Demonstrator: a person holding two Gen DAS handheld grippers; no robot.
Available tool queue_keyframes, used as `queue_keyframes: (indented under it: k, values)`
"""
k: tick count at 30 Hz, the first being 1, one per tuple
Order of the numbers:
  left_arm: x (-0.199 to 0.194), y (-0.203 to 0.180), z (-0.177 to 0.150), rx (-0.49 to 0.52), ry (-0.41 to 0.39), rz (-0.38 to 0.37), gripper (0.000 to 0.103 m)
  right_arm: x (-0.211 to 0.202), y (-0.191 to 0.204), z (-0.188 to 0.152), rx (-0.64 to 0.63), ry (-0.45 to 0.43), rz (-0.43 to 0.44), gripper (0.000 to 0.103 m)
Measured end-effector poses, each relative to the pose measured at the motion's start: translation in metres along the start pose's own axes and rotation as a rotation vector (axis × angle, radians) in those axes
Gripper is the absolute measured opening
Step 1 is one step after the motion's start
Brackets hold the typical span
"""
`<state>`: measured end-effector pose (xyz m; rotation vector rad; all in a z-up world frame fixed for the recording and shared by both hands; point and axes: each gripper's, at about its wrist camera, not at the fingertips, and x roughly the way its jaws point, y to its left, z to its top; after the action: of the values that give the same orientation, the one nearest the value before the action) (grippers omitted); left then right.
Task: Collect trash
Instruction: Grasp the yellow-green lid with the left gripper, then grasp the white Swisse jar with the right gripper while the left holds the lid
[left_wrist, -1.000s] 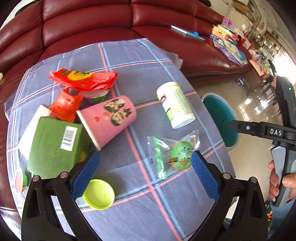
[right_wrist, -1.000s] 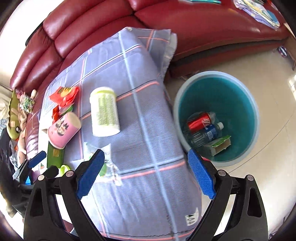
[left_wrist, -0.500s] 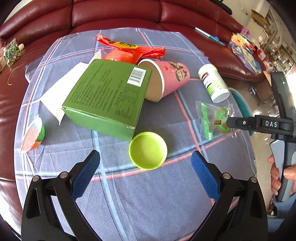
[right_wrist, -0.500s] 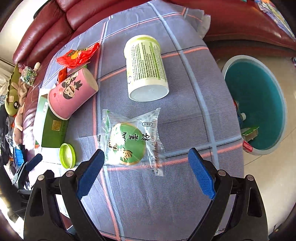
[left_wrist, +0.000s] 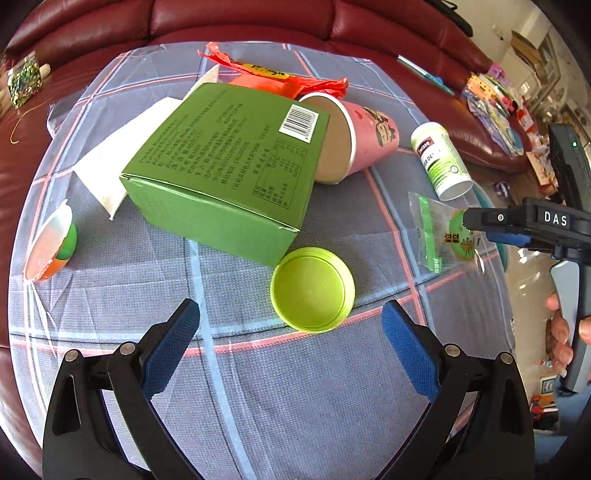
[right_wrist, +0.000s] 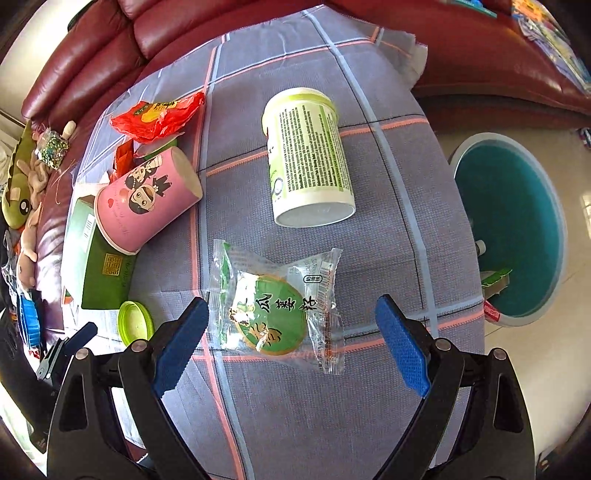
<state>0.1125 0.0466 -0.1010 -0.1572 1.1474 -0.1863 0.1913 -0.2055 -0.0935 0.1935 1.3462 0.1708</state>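
Trash lies on a checked grey cloth (left_wrist: 295, 398). My left gripper (left_wrist: 291, 339) is open and empty, just short of a lime green lid (left_wrist: 312, 290). Beyond it lie a green box (left_wrist: 229, 170), a pink paper cup (left_wrist: 354, 138) on its side, red wrappers (left_wrist: 280, 79) and a white-green bottle (left_wrist: 441, 160). My right gripper (right_wrist: 291, 330) is open, its jaws either side of a clear snack packet (right_wrist: 277, 306) with a green round label. The bottle (right_wrist: 308, 158) and pink cup (right_wrist: 147, 199) lie beyond. The right gripper also shows in the left wrist view (left_wrist: 491, 225), over the packet (left_wrist: 439, 236).
A teal bin (right_wrist: 509, 236) with trash inside stands on the floor right of the table. A small orange-green cup (left_wrist: 51, 242) and white paper (left_wrist: 118, 155) lie at the left. A dark red sofa (left_wrist: 258, 22) runs behind. Plush toys (right_wrist: 22, 192) sit at far left.
My right gripper has moved from near the bin toward the snack packet, which now sits between its jaws. My left gripper has swung left and come closer to the green lid.
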Motion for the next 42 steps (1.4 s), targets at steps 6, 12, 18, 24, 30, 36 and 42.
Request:
queue_keyframes:
  k: [6,12,18,24,30,36,42]
  values:
    - [0.017,-0.017,-0.002,0.047,0.002,0.021,0.089,-0.004,-0.01,0.003,0.007,0.0,-0.009,0.088]
    - [0.018,-0.026,-0.003,0.1,-0.048,0.107,0.057,-0.003,-0.02,0.009,0.009,-0.002,-0.013,0.088]
    - [0.016,-0.027,-0.004,0.074,-0.027,0.03,0.056,0.0,-0.027,0.032,0.008,-0.033,-0.027,0.088]
    - [0.01,-0.035,0.001,0.084,-0.021,-0.011,0.057,0.014,-0.024,0.062,-0.019,-0.041,-0.016,0.088]
    - [0.006,-0.04,0.009,0.075,-0.014,-0.036,0.057,0.032,-0.013,0.08,-0.076,-0.044,-0.012,0.081]
    - [0.003,-0.048,0.016,0.079,-0.013,-0.06,0.057,0.038,-0.006,0.082,-0.112,-0.037,0.022,0.048]
    - [-0.007,-0.064,0.027,0.105,-0.033,-0.075,0.057,0.004,-0.018,0.075,-0.081,-0.104,0.076,0.048]
